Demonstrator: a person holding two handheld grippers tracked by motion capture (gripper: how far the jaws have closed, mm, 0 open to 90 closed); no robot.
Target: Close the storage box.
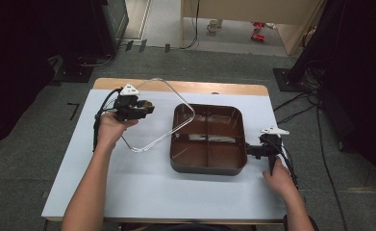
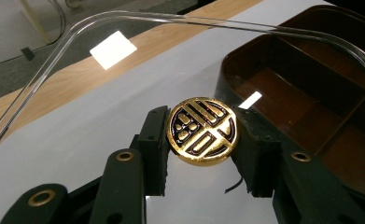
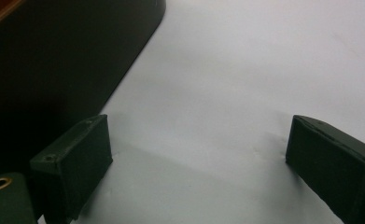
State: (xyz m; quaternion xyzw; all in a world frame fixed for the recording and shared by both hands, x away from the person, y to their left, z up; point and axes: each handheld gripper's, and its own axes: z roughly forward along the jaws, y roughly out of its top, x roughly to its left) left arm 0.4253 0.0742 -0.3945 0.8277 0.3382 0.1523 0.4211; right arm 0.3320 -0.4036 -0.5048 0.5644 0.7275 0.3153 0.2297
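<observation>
My left gripper [image 2: 201, 140] pinches the round gold-and-black knob [image 2: 202, 130] of a clear lid [image 1: 159, 113], holding it tilted above the white table cover [image 1: 142, 178], its right edge over the brown tray [image 1: 208, 166]. My right gripper [image 3: 194, 163] rests on the cover just beside the tray's right wall, jaws spread wide with nothing between them. The tray's four compartments look empty. A wooden strip [image 1: 224, 88] edges the far side; grey floor [image 1: 27, 144] and cables [image 1: 296, 108] surround the table.
</observation>
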